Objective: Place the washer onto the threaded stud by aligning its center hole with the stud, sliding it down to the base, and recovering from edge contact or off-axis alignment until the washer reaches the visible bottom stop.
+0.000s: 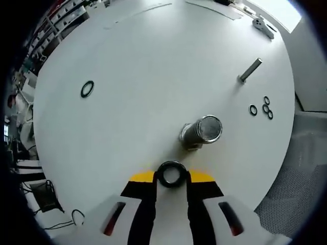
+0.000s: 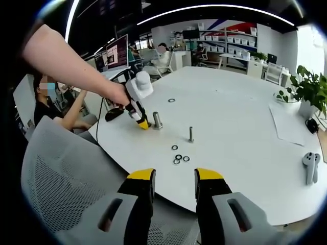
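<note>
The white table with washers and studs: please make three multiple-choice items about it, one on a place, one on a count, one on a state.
1. Where is the held washer?
A. Between the left gripper jaws
B. On the thin stud
C. On the chair

2. How many loose washers lie clustered near the thin stud?
A. One
B. Four
C. Seven

3. How is the right gripper?
A. Shut on a washer
B. Open, holding nothing
C. Gripping the thick stud

Answers:
1 A: jaws hold it.
2 B: four rings show.
3 B: a bare gap between the jaws.
</note>
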